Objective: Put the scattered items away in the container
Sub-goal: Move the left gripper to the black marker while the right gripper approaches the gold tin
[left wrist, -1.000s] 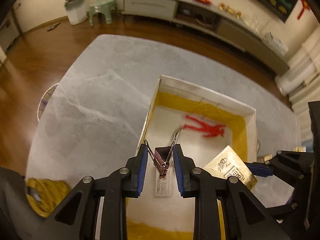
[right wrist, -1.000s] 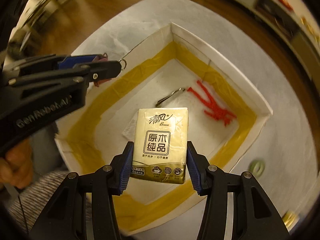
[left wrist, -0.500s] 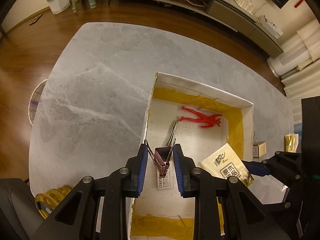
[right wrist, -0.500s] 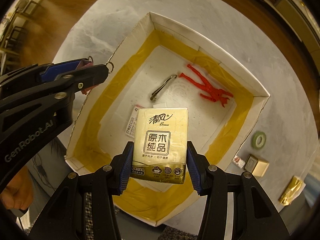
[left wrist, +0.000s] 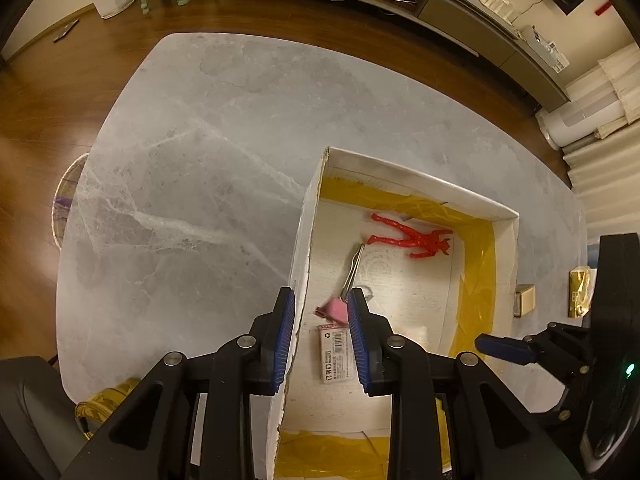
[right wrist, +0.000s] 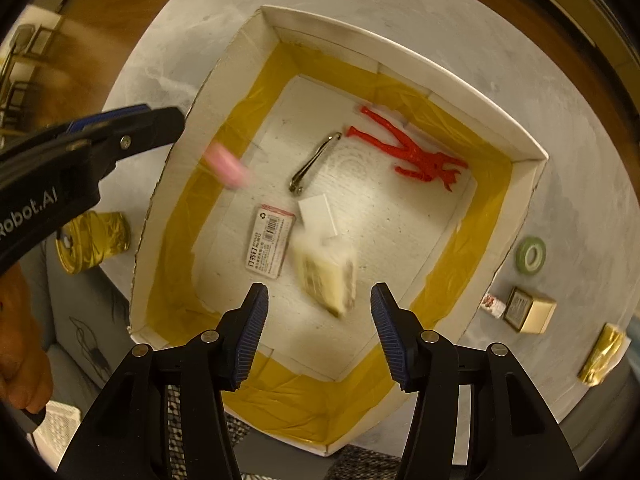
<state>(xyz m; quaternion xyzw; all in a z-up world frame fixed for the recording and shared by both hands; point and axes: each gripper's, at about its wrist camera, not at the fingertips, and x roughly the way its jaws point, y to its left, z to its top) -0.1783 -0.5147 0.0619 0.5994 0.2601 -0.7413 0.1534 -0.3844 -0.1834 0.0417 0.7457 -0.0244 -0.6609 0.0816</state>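
**A:** Where do the grippers stand?

**B:** The right gripper (right wrist: 316, 332) is spread wide with nothing between its pads. Just ahead of it and below, inside the box (right wrist: 404, 60), is the tissue pack (right wrist: 326, 276) — blurred, so I judge it is dropping or only just landing. The left gripper (left wrist: 320, 340) is parted too, straddling the box's near wall; the pink clip (left wrist: 334, 310) sits just past its tips, smeared in the right view, near the label card (left wrist: 338, 354).

**A:** So what does the next move turn on?

**B:** What lies outside the box. Off to the right gripper's right, beyond the box wall, are the tape roll (right wrist: 531, 255), a small gold box (right wrist: 530, 310) and a gold wrapper (right wrist: 602, 354) — all well apart from the left gripper. The right one is plainly nearer.

**A:** And the left?

**B:** A gold foil bundle (right wrist: 94, 240) lies on its side of the box, back toward the person. That is its natural pick.

**A:** Any axis to mind?

**B:** The wrapper's long axis runs roughly along the right gripper's reach, so the fingers would close across it — I judge little wrist turn is needed.
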